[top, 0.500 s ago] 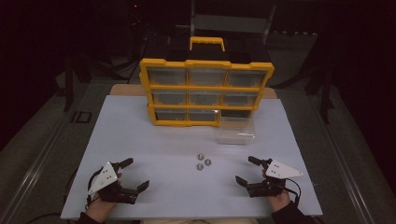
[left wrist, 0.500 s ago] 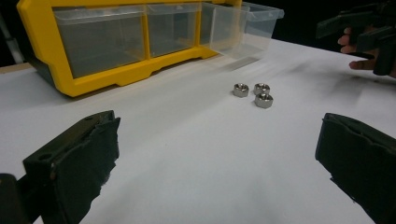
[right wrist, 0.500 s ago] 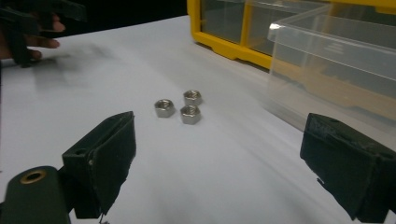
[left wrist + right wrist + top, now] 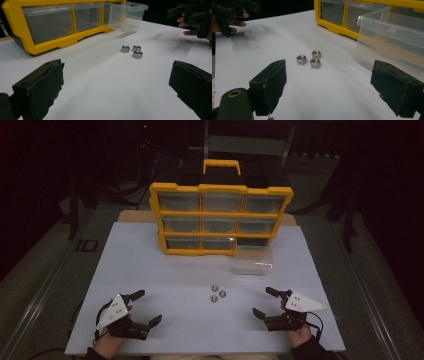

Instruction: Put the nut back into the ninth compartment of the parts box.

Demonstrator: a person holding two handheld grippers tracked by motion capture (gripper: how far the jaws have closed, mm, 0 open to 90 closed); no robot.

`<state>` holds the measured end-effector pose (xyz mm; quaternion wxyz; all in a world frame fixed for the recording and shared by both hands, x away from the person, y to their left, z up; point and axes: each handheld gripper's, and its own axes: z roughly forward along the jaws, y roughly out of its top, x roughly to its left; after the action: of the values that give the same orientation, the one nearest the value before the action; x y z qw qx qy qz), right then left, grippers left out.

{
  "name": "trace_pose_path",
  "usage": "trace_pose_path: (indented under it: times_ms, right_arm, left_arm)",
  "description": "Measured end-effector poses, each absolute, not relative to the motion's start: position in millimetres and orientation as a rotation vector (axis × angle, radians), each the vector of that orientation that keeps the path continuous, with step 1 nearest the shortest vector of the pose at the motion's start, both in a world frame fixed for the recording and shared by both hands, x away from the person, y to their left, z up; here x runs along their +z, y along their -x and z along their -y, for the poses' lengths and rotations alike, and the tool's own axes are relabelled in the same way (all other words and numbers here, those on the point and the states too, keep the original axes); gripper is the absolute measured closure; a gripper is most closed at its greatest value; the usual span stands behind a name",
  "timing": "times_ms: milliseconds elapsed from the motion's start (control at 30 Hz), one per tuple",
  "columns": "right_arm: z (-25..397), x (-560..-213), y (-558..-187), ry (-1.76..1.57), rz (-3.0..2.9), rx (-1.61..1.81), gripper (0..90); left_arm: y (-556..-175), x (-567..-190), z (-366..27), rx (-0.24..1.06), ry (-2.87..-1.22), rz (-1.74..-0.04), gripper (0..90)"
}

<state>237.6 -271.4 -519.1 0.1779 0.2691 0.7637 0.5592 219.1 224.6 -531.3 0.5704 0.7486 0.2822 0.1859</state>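
Three nuts (image 4: 217, 293) sat clustered mid-table (image 4: 150, 270), between both grippers and slightly forward of them, just short of the pulled-out clear drawer (image 4: 253, 260). Left gripper (image 4: 142, 308) and right gripper (image 4: 265, 301) both had jaws wide open, holding nothing. The right one looked marginally nearer the nuts, and nearer the drawer.

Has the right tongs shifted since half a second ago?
No. In the high view the right tongs sit at the same spot right of the three nuts, open, near the table's front edge.
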Motion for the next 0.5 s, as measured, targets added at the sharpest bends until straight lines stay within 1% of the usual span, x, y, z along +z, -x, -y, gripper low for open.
trace_pose_path:
  times_ms: [267, 500]
  right_arm:
    - [272.1, -511.1, -236.5, -0.77, -2.127, 1.602, 11.7]
    - [267.7, -486.9, -232.5, -0.811, -2.074, 1.592, 10.8]
  left_arm:
    - [-216.8, -529.8, -225.8, 0.433, -1.746, -0.649, 0.0]
    - [-217.4, -531.1, -223.3, 0.424, -1.756, -0.642, 0.0]
